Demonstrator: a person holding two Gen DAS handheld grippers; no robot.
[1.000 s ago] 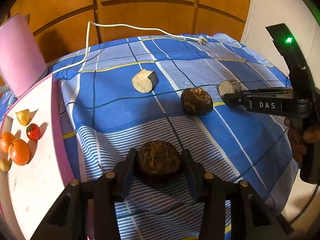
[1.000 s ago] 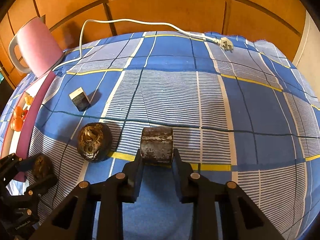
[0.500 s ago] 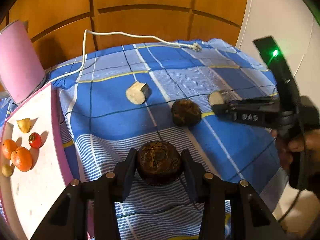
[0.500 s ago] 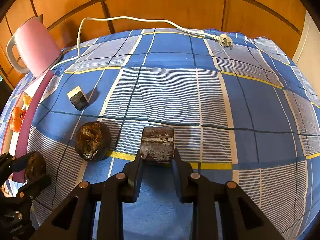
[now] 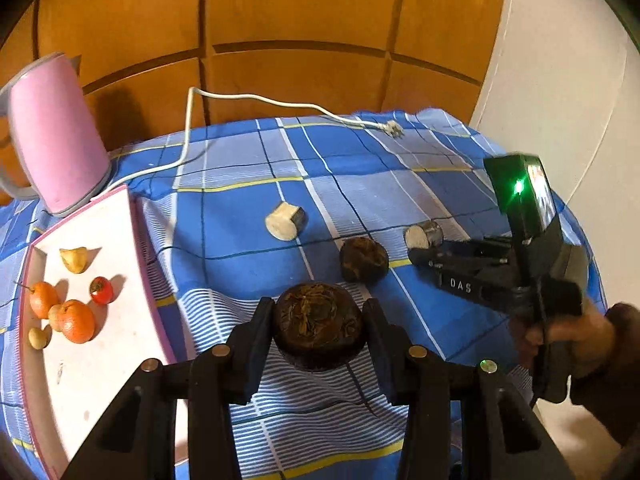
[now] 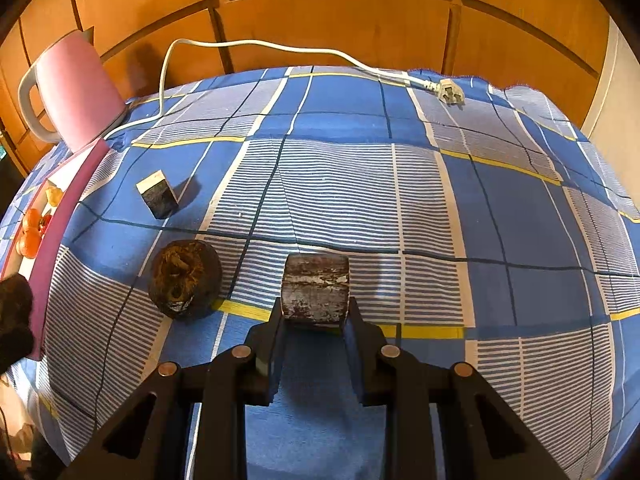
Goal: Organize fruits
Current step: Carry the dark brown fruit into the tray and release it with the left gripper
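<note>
My left gripper [image 5: 318,326] is shut on a dark brown round fruit [image 5: 318,330] and holds it above the checked cloth. My right gripper [image 6: 314,320] is shut on a dark cylindrical piece with pale cut ends [image 6: 315,289] that rests on the cloth; it also shows in the left wrist view [image 5: 424,235]. A second dark round fruit [image 6: 185,278] lies left of it, also seen in the left wrist view [image 5: 363,260]. A pale-faced cut chunk [image 5: 285,221] lies farther back, also in the right wrist view [image 6: 157,194].
A white tray with a pink rim [image 5: 116,280] at the left holds oranges [image 5: 76,320], a red tomato [image 5: 101,290] and small yellow pieces. A pink kettle [image 5: 56,136] stands behind it. Its white cord and plug [image 6: 450,92] lie across the back of the cloth.
My left gripper has risen and drawn back with the round fruit, so the table looks smaller and the kettle shows. My right gripper stays closed on the cylinder.
</note>
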